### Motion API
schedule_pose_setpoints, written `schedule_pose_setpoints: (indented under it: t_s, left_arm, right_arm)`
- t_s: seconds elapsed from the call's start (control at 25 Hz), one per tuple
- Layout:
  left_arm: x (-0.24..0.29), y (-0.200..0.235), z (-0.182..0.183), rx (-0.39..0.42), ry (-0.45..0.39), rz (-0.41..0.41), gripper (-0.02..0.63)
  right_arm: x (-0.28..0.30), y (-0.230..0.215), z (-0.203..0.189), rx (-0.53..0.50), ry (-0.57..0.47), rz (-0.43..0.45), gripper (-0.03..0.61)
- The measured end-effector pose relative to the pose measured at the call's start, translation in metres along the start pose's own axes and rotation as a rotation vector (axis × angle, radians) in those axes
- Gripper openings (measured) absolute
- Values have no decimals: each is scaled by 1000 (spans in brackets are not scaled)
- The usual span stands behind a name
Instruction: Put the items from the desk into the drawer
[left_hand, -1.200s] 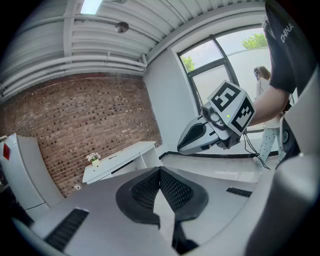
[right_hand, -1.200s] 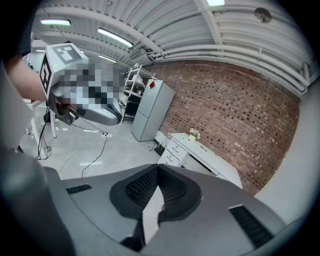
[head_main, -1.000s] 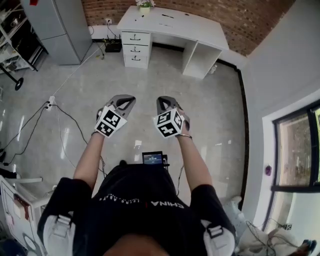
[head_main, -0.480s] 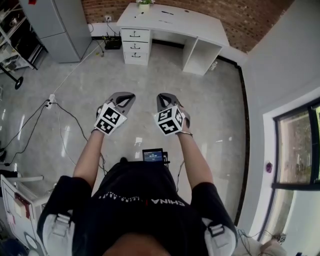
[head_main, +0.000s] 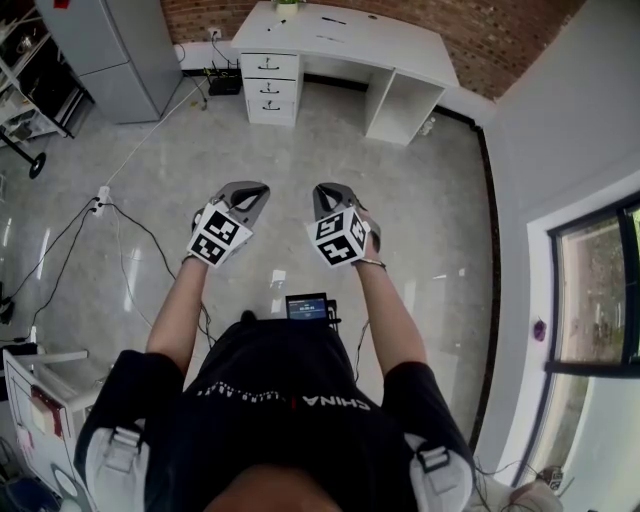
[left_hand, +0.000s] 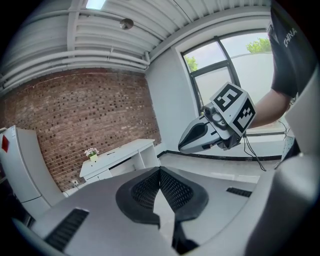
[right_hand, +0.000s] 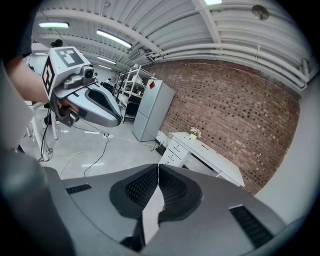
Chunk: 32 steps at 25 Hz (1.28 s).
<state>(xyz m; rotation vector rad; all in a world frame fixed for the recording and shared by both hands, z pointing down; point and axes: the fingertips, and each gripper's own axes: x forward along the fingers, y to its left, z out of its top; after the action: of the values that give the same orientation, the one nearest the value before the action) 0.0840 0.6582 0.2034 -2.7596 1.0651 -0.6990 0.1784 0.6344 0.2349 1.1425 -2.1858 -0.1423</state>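
Nothing of the job looks started: the white desk (head_main: 340, 35) stands against the brick wall (head_main: 500, 40) with its three drawers (head_main: 272, 88) all shut, and the person is well back from the desk with bare tiled floor (head_main: 330, 150) between. The small potted plant (right_hand: 193, 133) and a slim dark item (head_main: 335, 19) lie on the desk top; anything else up there is too small to tell. The left gripper (head_main: 250, 195) and right gripper (head_main: 330, 195) are held side by side and point toward the desk, each with its pads pressed together at the tips and nothing between them. All of it is left, I'd judge: walk up, open a drawer, carry things in. The way to the desk looks wide; a grey cabinet (head_main: 130, 50) stands left of the desk, cables (head_main: 120, 215) trail across the floor on that side, and a white wall (head_main: 560, 130) closes in right of the desk
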Motion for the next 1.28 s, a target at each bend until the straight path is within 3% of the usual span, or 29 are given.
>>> schedule_pose_setpoints:
  t_s: [0.32, 0.56, 0.84, 1.08, 1.28]
  left_arm:
    - [17, -9, 2, -29, 10, -2, 12]
    - [48, -30, 12, 1, 30, -5, 12]
    - [85, -44, 22, -41, 41, 2, 12]
    - [117, -25, 17, -55, 23, 21, 12]
    - [160, 18, 6, -65, 7, -8, 12]
  right_arm:
    - [-7, -17, -22, 18, 13, 0, 17]
    - [-17, -46, -45, 87, -9, 16, 16]
    - [-18, -72, -69, 94, -62, 104, 17]
    - [12, -90, -82, 109, -44, 133, 17]
    - [64, -122, -80, 106, -17, 99, 17]
